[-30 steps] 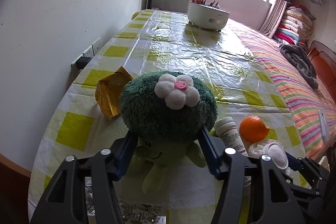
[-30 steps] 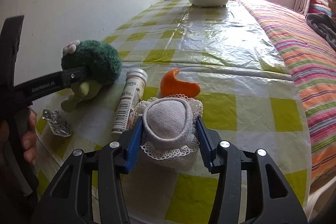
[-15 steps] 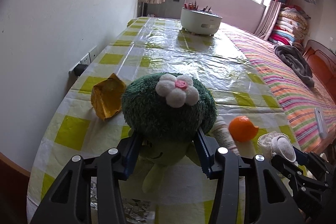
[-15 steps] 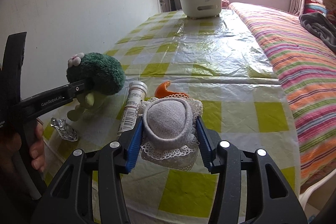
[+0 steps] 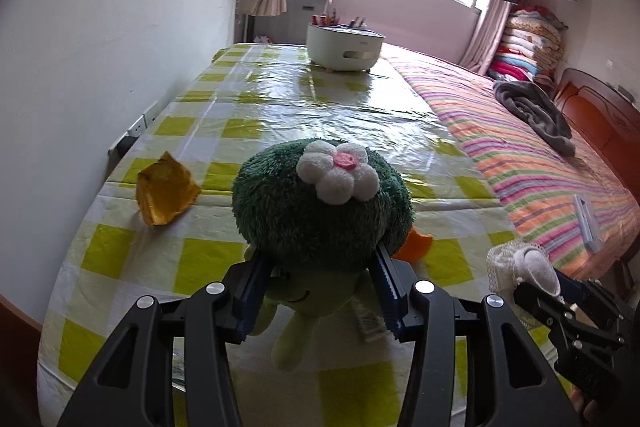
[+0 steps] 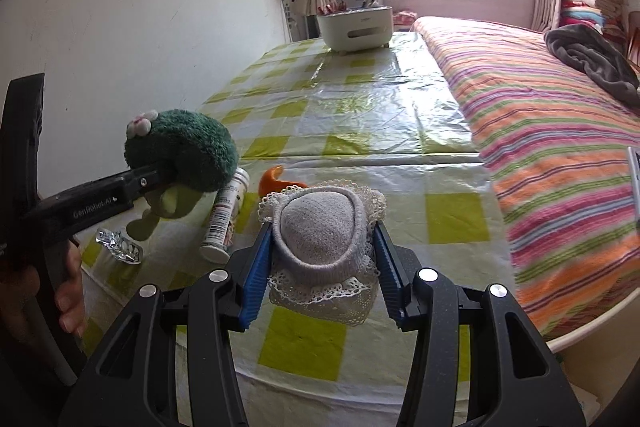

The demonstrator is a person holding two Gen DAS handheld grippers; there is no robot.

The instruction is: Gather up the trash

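While the left gripper [image 5: 320,291] is clamping its blue pads on the pale green body of a broccoli plush toy [image 5: 320,203], the toy is hanging clear of the checked tablecloth [image 5: 280,107], its limbs dangling above the cloth. The right gripper [image 6: 320,263] is clenching a grey sock with a lace cuff [image 6: 320,227], its pads pressing both sides, and the sock is also being held off the surface. Beneath and between the two, a white tube-shaped bottle [image 6: 226,219] is lying on its side, just beside a piece of orange peel [image 6: 276,181]. A crumpled foil blister pack [image 6: 118,245] is sitting close to the near table edge, by the person's hand [image 6: 60,291]. A yellow wrapper [image 5: 164,191] is resting near the wall-side edge. The middle stretch of the table is lying bare as far as a white bin [image 5: 344,45] standing at the far end. The right-hand edge is butting against a striped bed [image 6: 560,155].
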